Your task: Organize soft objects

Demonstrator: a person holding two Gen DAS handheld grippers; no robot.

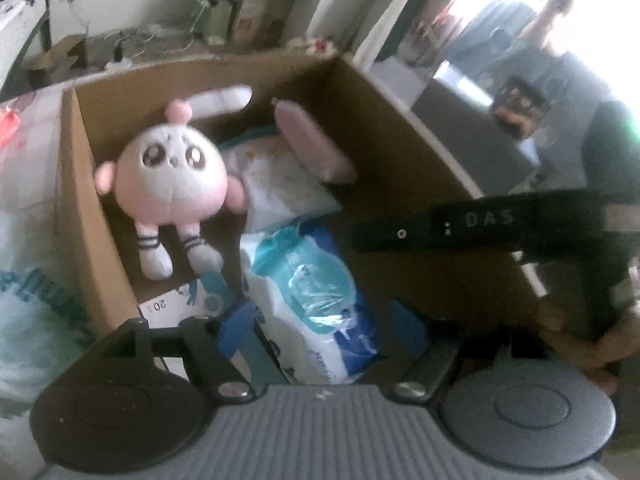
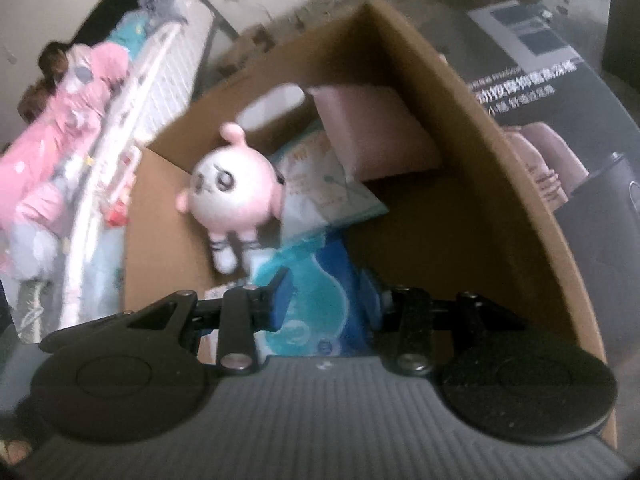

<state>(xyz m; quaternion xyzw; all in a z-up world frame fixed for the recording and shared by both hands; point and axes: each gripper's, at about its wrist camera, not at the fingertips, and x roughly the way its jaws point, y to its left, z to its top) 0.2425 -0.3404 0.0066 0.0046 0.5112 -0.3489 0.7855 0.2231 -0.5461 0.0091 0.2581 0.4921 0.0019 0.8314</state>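
Left wrist view: close above cardboard box (image 1: 360,92), facing steeply down into it, from its near edge. Right wrist view: same, nearer. Shared: box interior, pink plush doll (image 1: 172,176) at 10 o'clock.
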